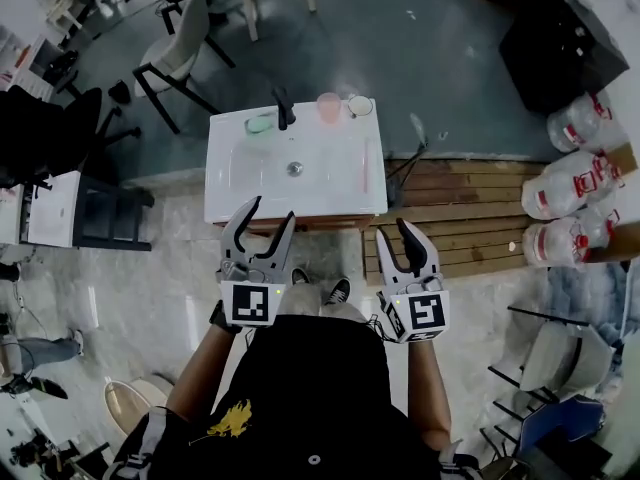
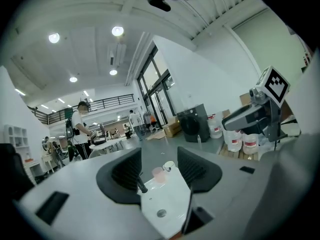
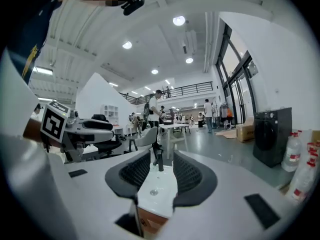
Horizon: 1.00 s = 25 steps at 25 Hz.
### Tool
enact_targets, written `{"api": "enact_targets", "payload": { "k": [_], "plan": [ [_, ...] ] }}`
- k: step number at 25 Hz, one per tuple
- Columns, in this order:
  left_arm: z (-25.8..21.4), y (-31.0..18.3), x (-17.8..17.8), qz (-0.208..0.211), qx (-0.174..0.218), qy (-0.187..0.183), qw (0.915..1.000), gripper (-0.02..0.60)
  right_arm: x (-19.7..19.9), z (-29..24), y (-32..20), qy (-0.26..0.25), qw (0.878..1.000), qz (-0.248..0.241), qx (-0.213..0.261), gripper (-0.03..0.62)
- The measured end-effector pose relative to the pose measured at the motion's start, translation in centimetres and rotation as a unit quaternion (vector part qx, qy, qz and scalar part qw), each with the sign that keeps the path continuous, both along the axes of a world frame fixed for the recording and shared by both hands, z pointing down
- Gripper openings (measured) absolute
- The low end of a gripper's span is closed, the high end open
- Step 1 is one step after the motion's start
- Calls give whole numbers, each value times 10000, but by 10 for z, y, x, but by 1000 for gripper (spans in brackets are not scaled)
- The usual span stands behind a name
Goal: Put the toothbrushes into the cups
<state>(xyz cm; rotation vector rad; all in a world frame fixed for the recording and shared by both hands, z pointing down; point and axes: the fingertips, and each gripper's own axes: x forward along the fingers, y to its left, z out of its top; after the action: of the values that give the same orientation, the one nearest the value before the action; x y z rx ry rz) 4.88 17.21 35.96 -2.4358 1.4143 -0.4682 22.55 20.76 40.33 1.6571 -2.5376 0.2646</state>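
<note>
Head view: a person stands in front of a white worktop with a basin sunk in it, and holds both grippers out before the body, short of its near edge.
Left gripper: jaws wide apart, nothing between them; in the left gripper view only the far worktop shows through the gap.
Right gripper: jaws apart, narrower than the left ones, holding nothing; in the right gripper view the black faucet shows far away between them.
Cups: three stand in a row at the far edge of the worktop.
Green cup: just left of the faucet.
Pink cup: right of the faucet, translucent.
White cup: just beside the pink cup, nearest to the right corner.
Content of cups: too small to tell in any view.
Basin content: only a round drain in its middle.
Toothbrushes: a thin pale line lies on the right ledge of the worktop, beside the basin; it may be one, but it is too faint to say for sure.
Right of the worktop: a wooden pallet on the floor, and beyond it big water bottles with red labels.
</note>
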Motion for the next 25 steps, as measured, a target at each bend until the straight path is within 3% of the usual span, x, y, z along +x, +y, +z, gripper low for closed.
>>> {"api": "enact_targets", "payload": {
  "k": [12, 17, 21, 25],
  "plan": [
    [23, -86, -34, -111, -147, 180, 9997, 235, -10, 35, -83, 261, 9983, 250, -457, 152],
    [29, -137, -49, 152, -235, 245, 9993, 227, -29, 50, -140, 106, 9957, 537, -741, 138],
    [45, -173, -69, 229, -473, 591, 9969, 227, -51, 65, -180, 348, 9928, 618, -962, 132],
    [67, -202, -75, 583, -838, 951, 9902, 224, -64, 88, -224, 515, 9888, 810, -1147, 116]
  ]
}}
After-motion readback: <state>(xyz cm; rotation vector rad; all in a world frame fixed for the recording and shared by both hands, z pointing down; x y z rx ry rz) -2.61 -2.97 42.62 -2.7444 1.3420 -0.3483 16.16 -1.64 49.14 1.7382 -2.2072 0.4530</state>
